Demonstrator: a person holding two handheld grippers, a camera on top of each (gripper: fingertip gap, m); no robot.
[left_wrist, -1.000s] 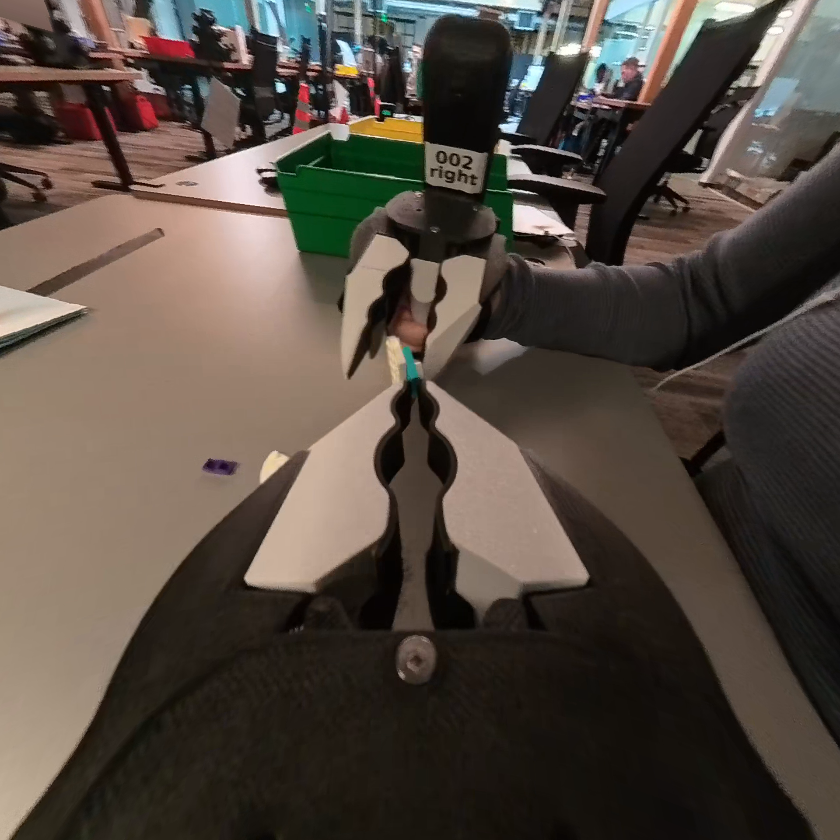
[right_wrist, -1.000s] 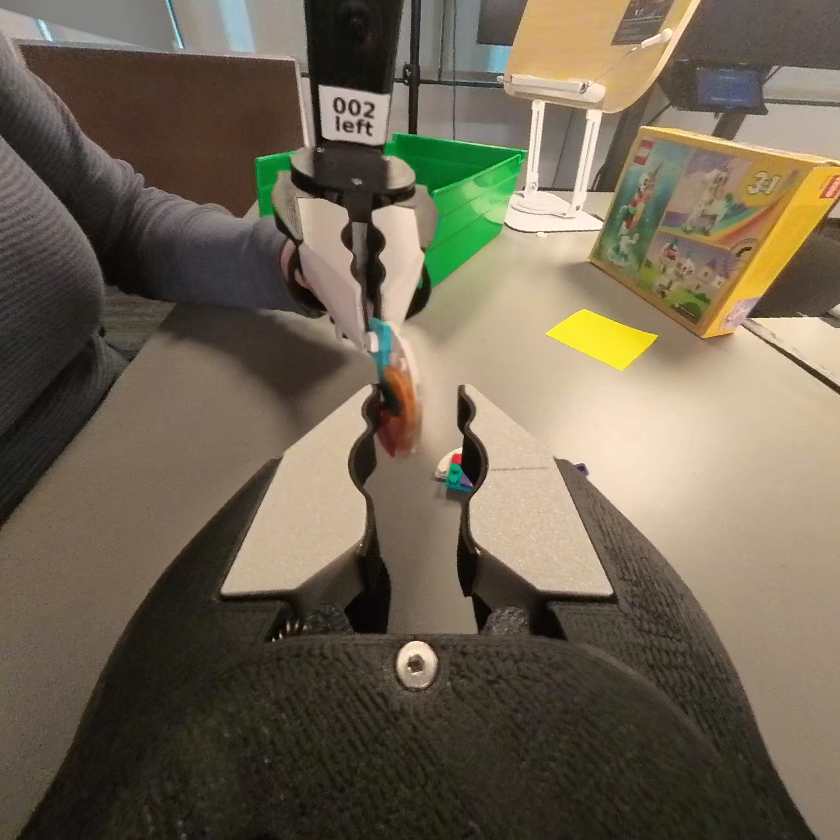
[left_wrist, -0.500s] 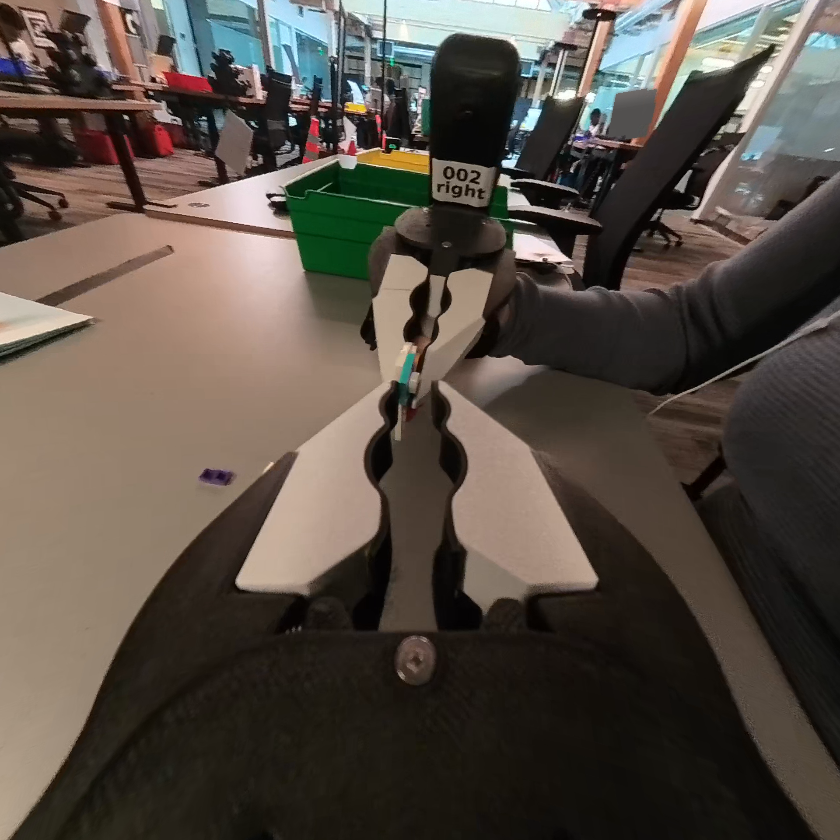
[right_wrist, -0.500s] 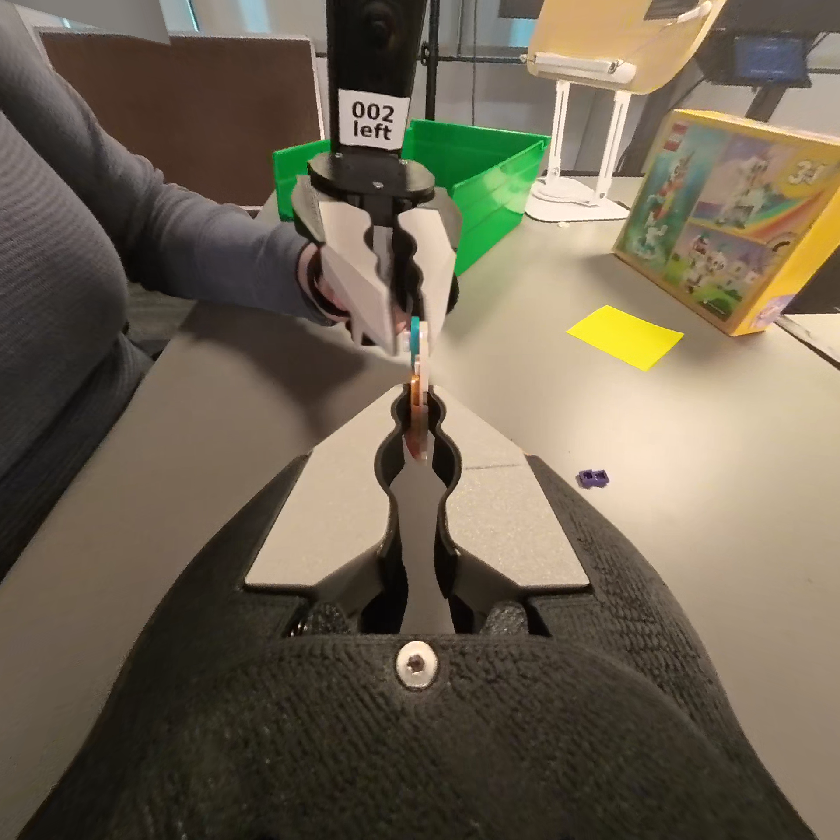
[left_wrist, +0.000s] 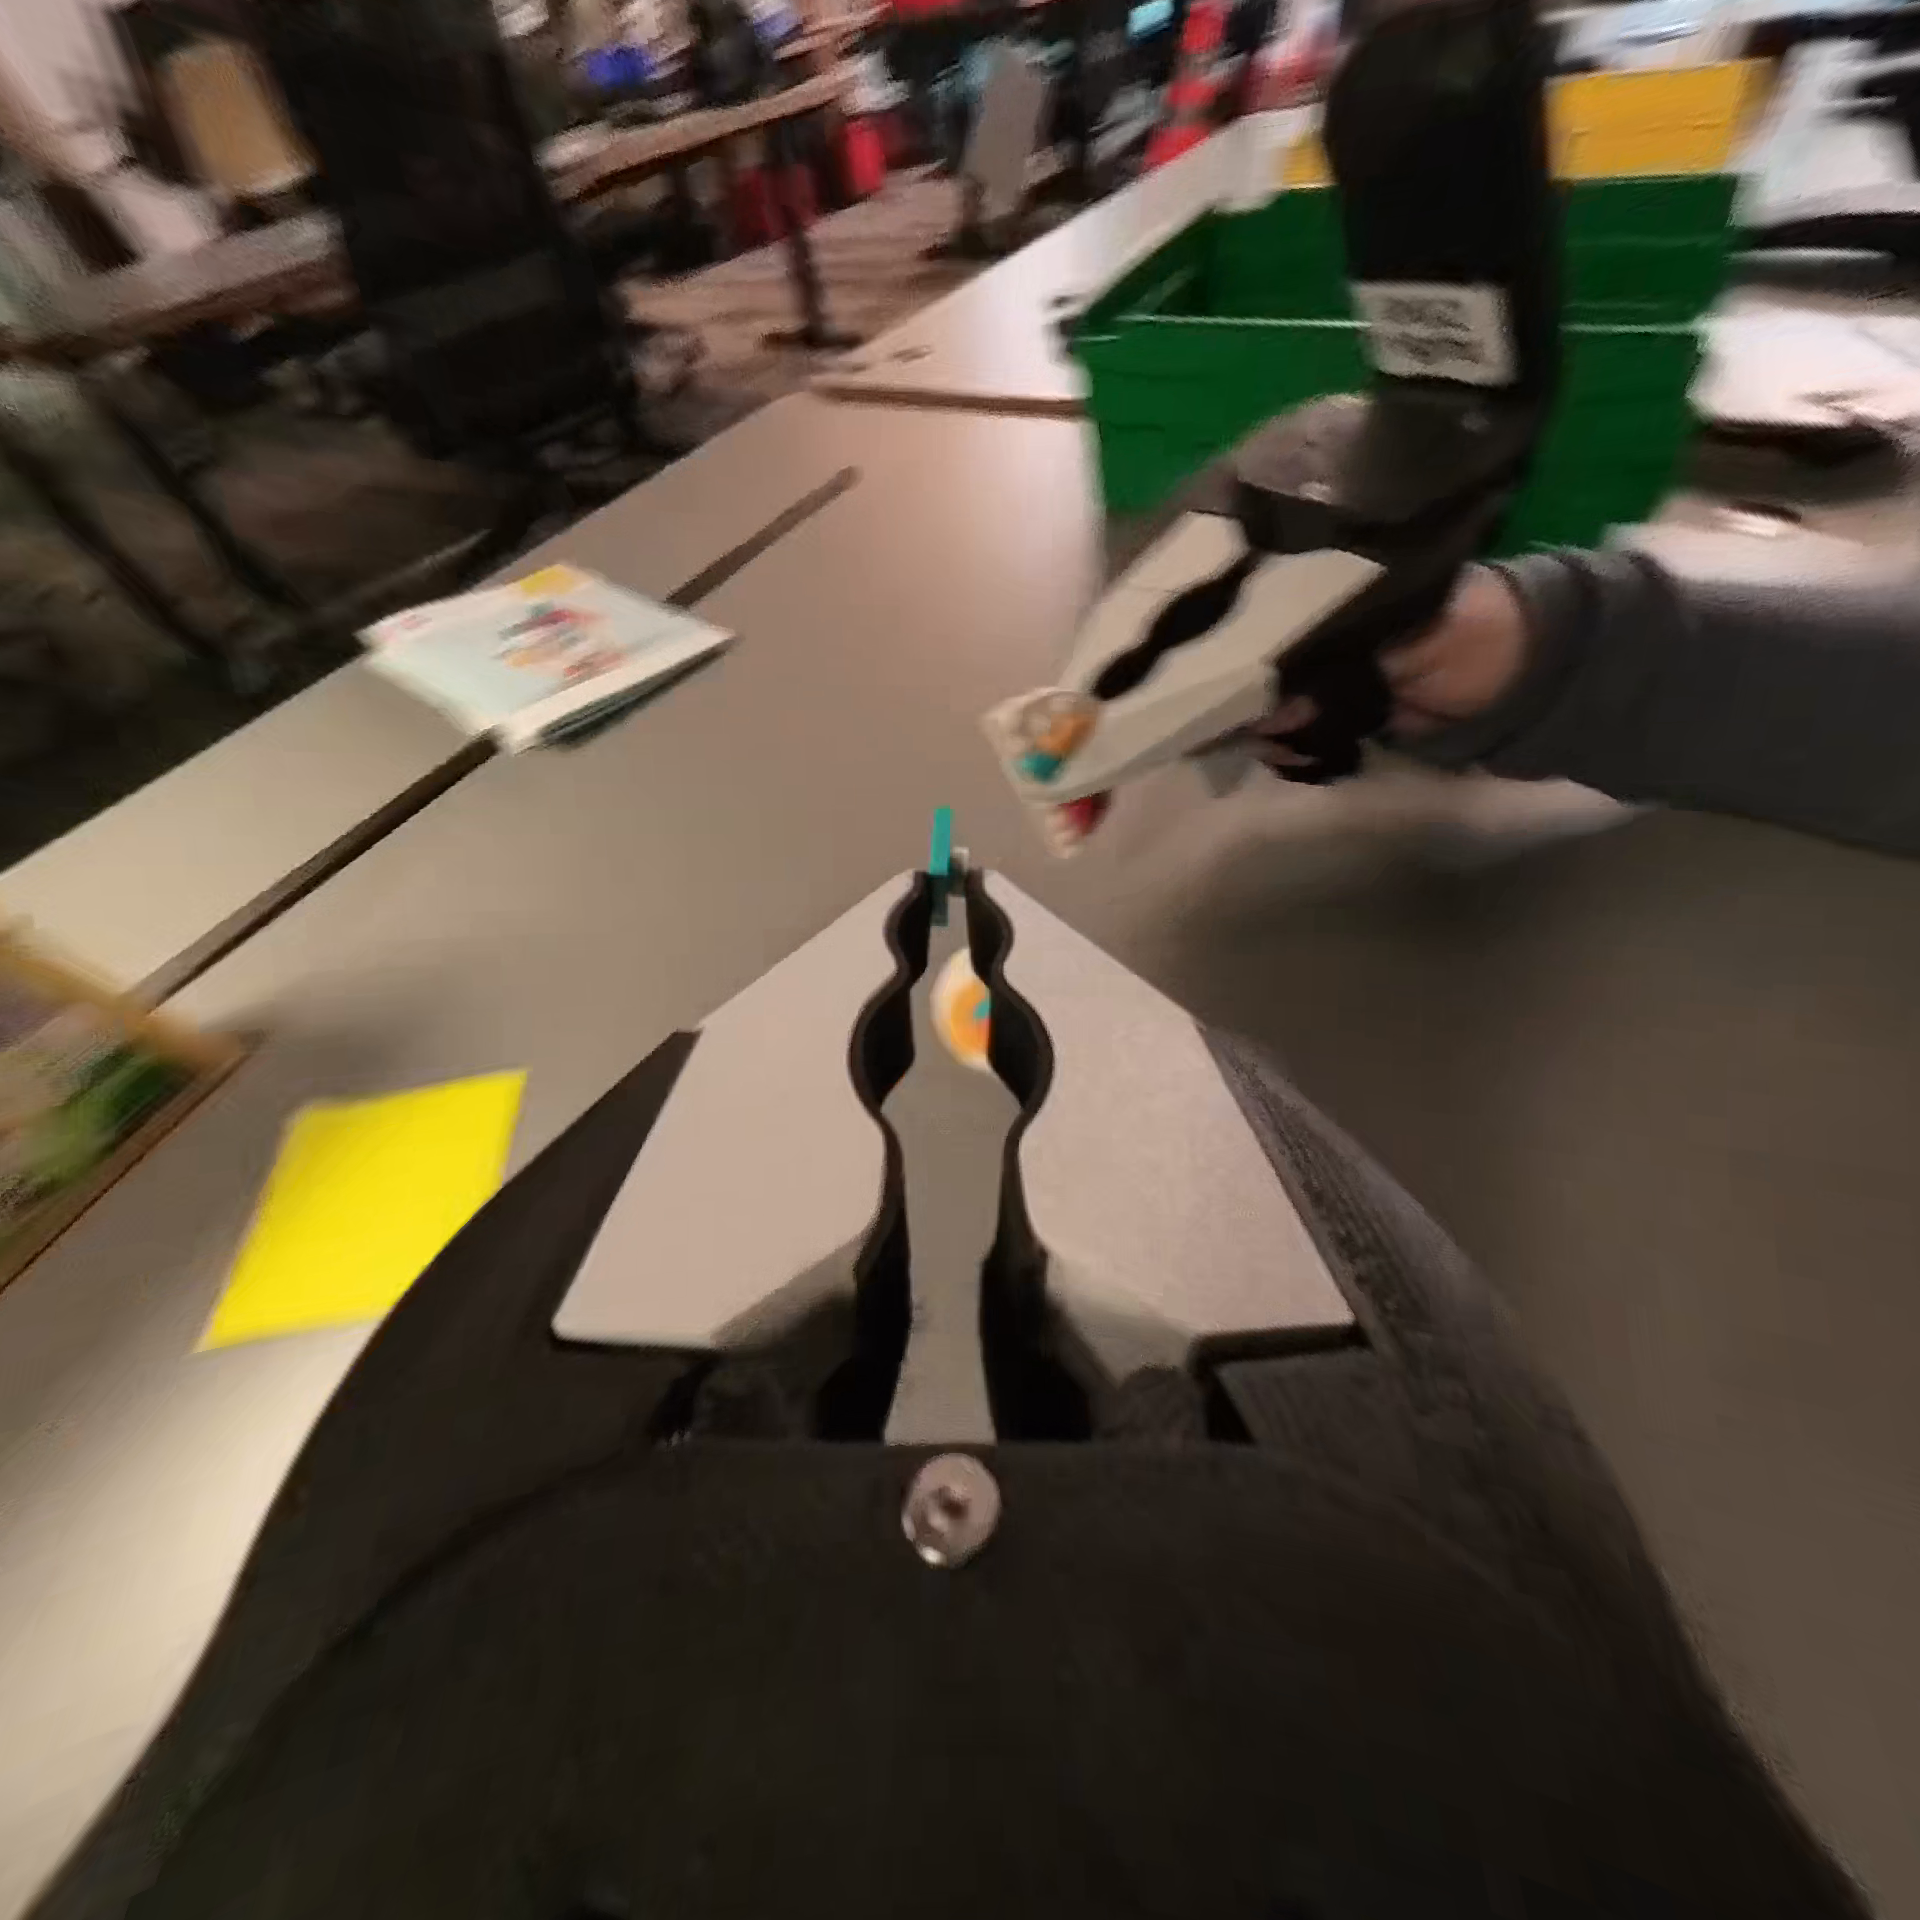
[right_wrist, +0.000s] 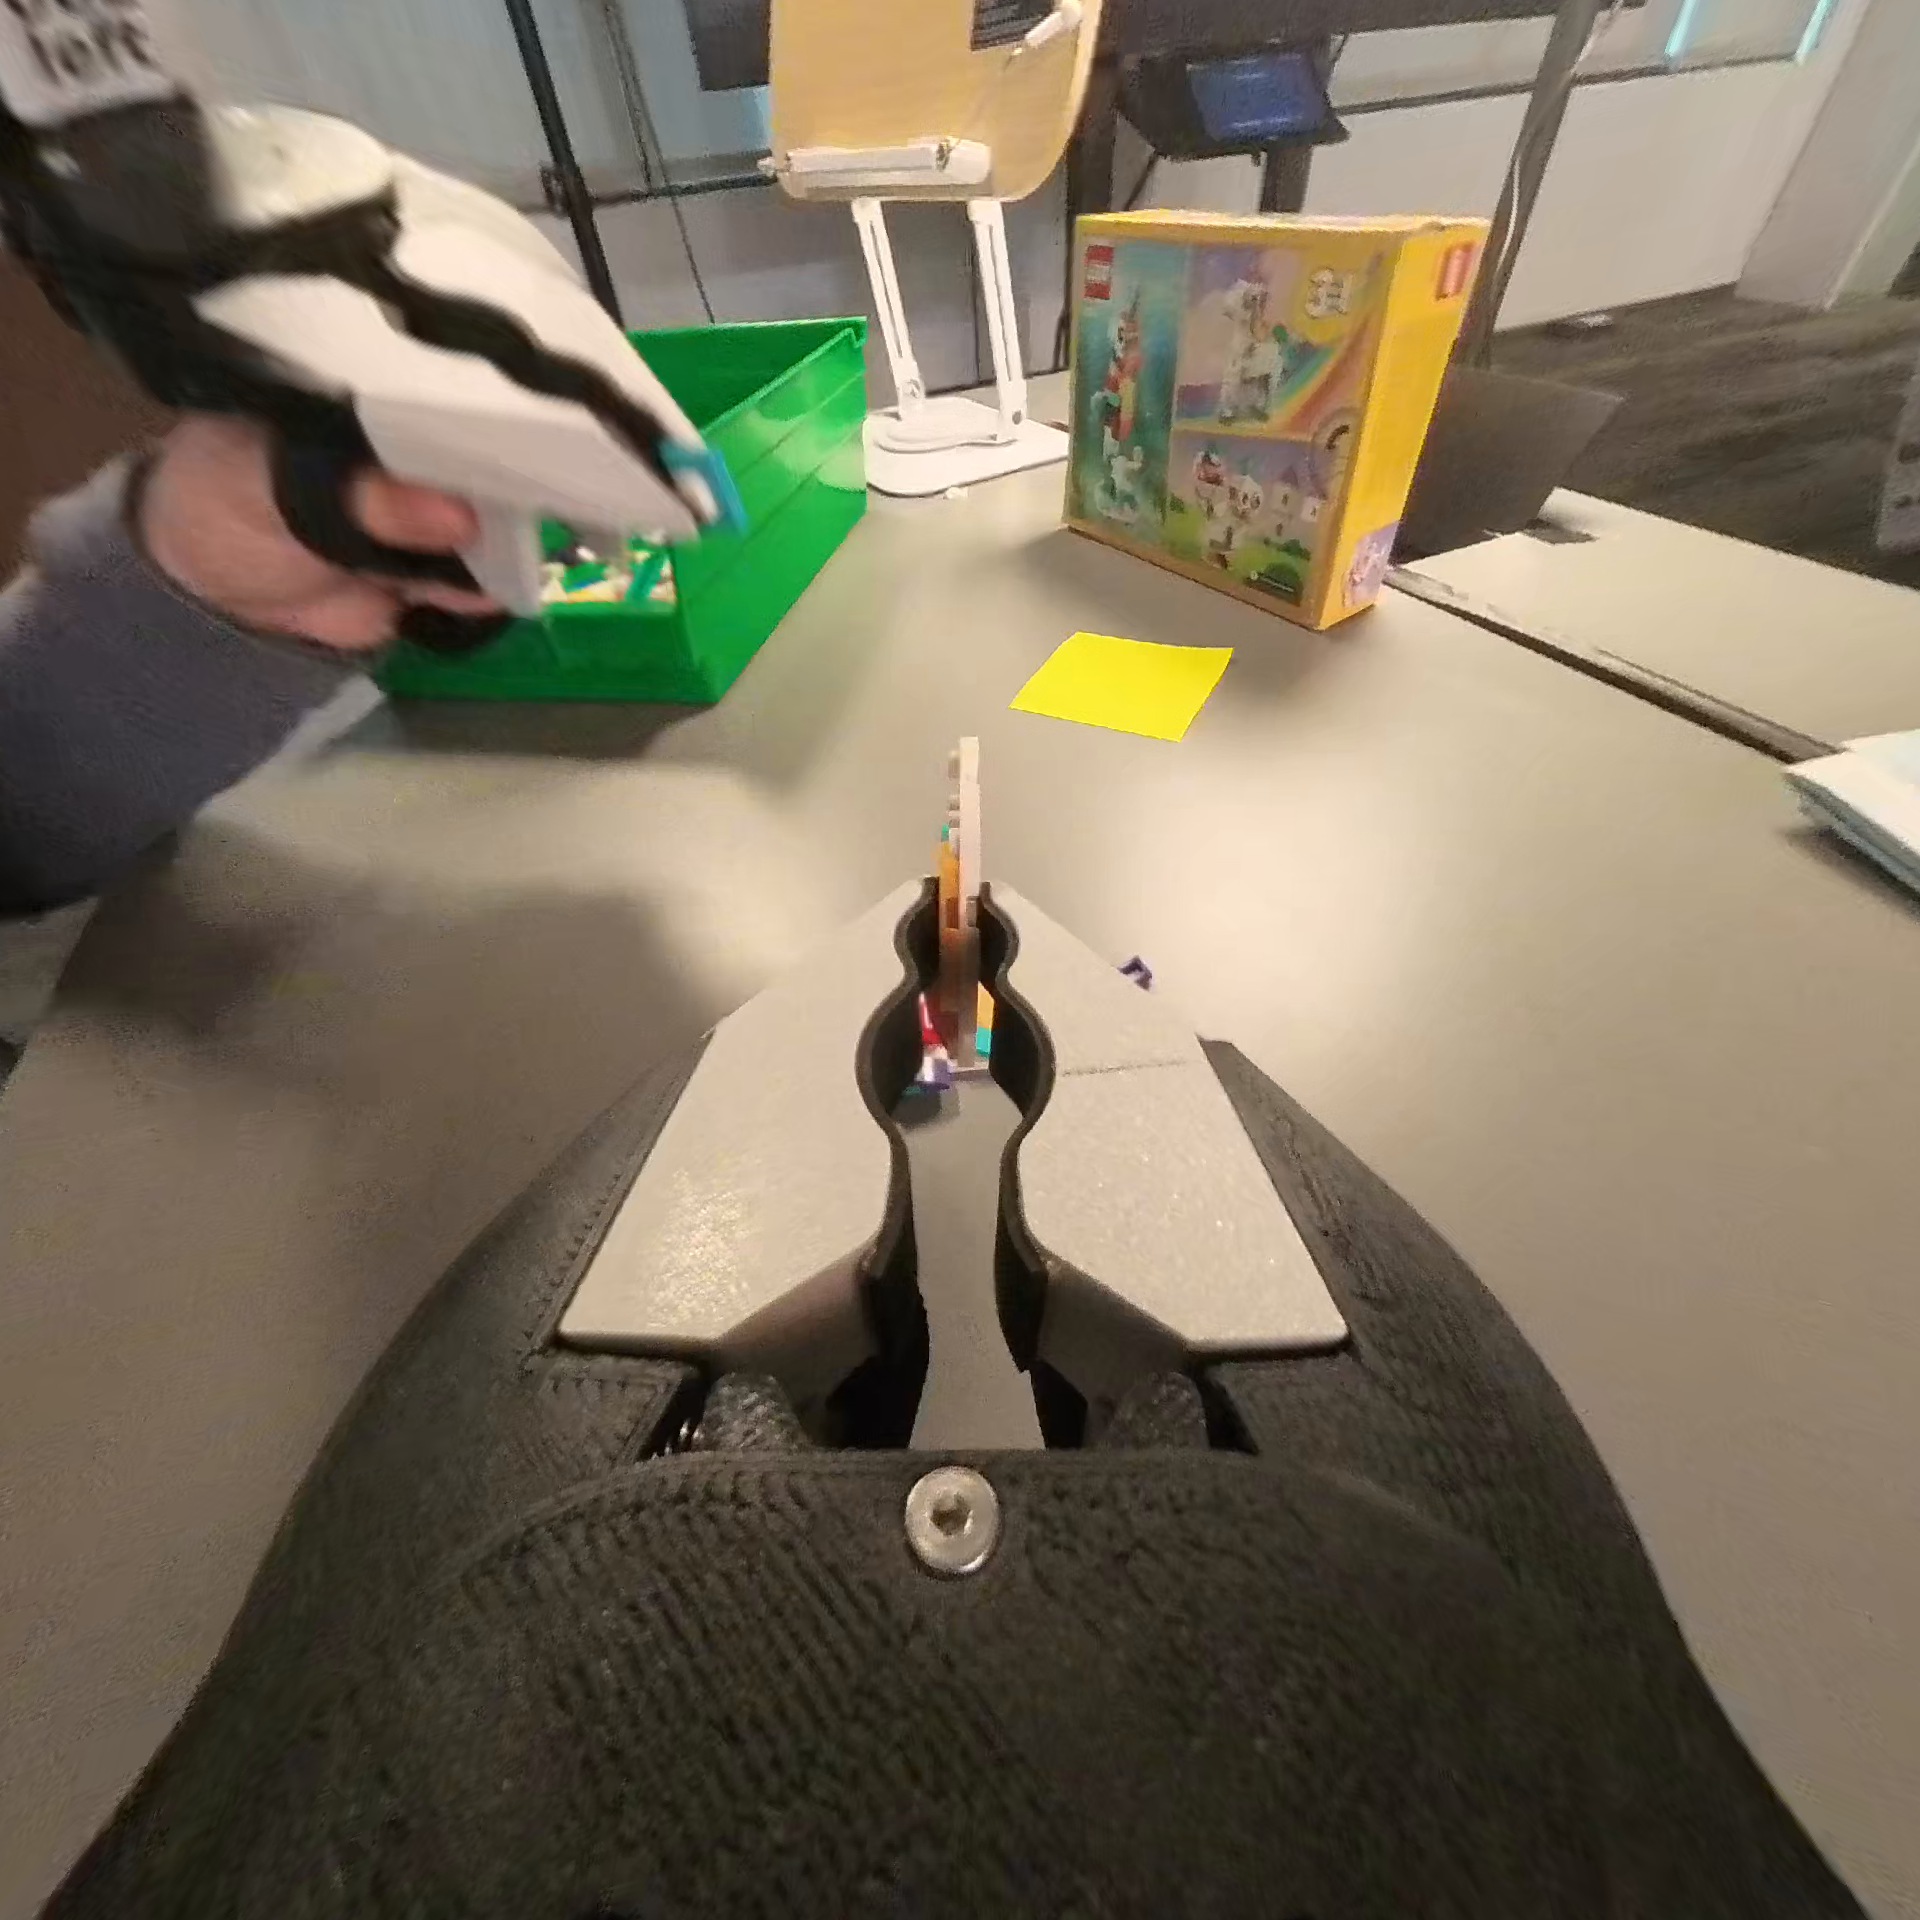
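Left hand-held gripper: clamped on teal brick, up off the counter; small, light, hard, slippery; best pinched on flat sides. Right hand-held gripper: clamped on flat toy plate, held on edge; thin, light, likely easy to snap apart.

We are pulling the two grippers apart: the left gripper is now carrying only the small teal piece, while the right gripper, earlier open, is clamping the white plate assembly, away from it.
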